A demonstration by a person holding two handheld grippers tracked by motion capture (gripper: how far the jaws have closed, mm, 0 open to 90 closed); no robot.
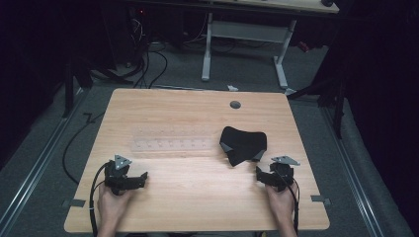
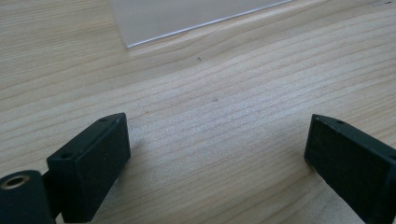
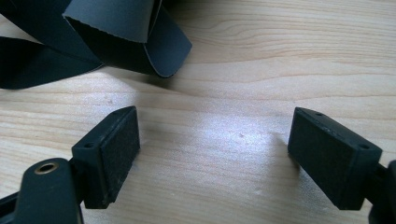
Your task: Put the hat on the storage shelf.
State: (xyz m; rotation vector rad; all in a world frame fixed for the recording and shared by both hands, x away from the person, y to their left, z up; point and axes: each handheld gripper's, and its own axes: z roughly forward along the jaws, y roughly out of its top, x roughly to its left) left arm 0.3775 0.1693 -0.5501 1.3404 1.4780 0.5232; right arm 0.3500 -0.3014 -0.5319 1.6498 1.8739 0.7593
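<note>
A crumpled black fabric piece with a smooth grey underside (image 1: 243, 144) lies on the pale, straight-grained wooden tabletop (image 1: 197, 192), right of centre in the high view. The right claw (image 1: 264, 174) rests just below it at lower right, its jaws wide apart and empty, flat matte pads over bare wood. At lower left, the left claw (image 1: 136, 178) also stands open and empty, near a clear, rectangular plastic sheet (image 1: 170, 144).

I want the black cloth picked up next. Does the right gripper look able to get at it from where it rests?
Probably yes. The right gripper sits just short of the black cloth, jaws open, with bare table between them and the cloth's near fold.
</note>
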